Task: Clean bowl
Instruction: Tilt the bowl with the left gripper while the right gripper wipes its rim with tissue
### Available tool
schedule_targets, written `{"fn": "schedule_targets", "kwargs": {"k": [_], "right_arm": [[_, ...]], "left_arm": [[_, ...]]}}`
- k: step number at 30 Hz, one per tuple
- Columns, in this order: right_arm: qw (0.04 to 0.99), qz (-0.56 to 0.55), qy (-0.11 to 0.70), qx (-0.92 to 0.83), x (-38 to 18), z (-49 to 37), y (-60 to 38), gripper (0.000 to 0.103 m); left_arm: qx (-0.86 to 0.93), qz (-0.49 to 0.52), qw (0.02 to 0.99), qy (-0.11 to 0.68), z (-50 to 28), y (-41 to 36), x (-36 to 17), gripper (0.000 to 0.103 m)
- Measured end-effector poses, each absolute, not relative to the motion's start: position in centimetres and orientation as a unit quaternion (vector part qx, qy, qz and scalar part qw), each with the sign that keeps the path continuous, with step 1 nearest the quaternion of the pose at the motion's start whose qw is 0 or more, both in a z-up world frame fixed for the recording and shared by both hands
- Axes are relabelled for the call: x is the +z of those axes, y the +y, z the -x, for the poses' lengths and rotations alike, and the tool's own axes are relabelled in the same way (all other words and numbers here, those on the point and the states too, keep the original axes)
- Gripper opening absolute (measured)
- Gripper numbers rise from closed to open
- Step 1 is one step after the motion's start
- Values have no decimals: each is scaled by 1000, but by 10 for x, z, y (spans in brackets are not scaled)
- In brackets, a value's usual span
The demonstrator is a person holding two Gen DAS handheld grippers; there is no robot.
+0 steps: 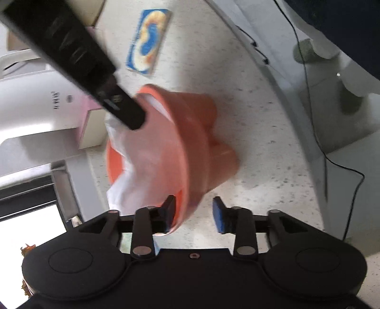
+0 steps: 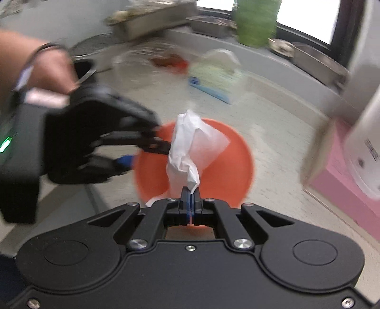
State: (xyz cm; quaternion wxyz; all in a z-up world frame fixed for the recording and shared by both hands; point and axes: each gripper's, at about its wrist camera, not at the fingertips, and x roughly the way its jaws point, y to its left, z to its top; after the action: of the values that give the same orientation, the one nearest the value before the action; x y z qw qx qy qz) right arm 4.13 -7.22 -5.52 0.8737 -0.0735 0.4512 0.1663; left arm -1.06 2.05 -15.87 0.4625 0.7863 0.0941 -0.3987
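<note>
An orange plastic bowl [image 1: 190, 142] is tilted on its side above the speckled counter. It also shows in the right wrist view [image 2: 225, 166], its mouth facing the camera. My left gripper [image 1: 194, 211] is open, its jaws astride the bowl's rim with one pad inside; it also appears in the right wrist view [image 2: 144, 154] at the bowl's left edge. My right gripper [image 2: 190, 192] is shut on a crumpled white tissue [image 2: 190, 147] that lies inside the bowl. It reaches in from the upper left in the left wrist view [image 1: 135, 118], where the tissue [image 1: 140, 161] spills over the rim.
A blue and orange packet [image 1: 148, 40] lies on the counter beyond the bowl. A white appliance [image 1: 35, 102] on a pink box [image 2: 351, 190] stands beside it. A tissue pack [image 2: 213, 76], metal trays [image 2: 318, 61] and a green container [image 2: 256, 21] sit at the back. A black cable [image 1: 315, 133] runs along the counter edge.
</note>
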Motion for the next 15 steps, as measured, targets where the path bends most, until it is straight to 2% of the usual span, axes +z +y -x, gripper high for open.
{"fn": "schedule_targets", "kwargs": {"k": [4,6,9,11,15], "right_arm": [[872,65,460,155,-64,-47,-80,2],[872,55,460,158,-67,-49,-82,2],[877,45,454,152,-71,-52,-85,16],[880,41,445,160,-72,-54,-85,34],[888,53,419,179,-74,-61,-83,44]], "left_arm": [[-400,-807,428,77,16,21,-174,38],[-397,-807,432,68,17,19,-178,34],[-392,-803,444,63,16,16,-177,18],[-393,-800,449,62,12,16,-174,16],[-396,-799,450,46,14,24,-174,13]]}}
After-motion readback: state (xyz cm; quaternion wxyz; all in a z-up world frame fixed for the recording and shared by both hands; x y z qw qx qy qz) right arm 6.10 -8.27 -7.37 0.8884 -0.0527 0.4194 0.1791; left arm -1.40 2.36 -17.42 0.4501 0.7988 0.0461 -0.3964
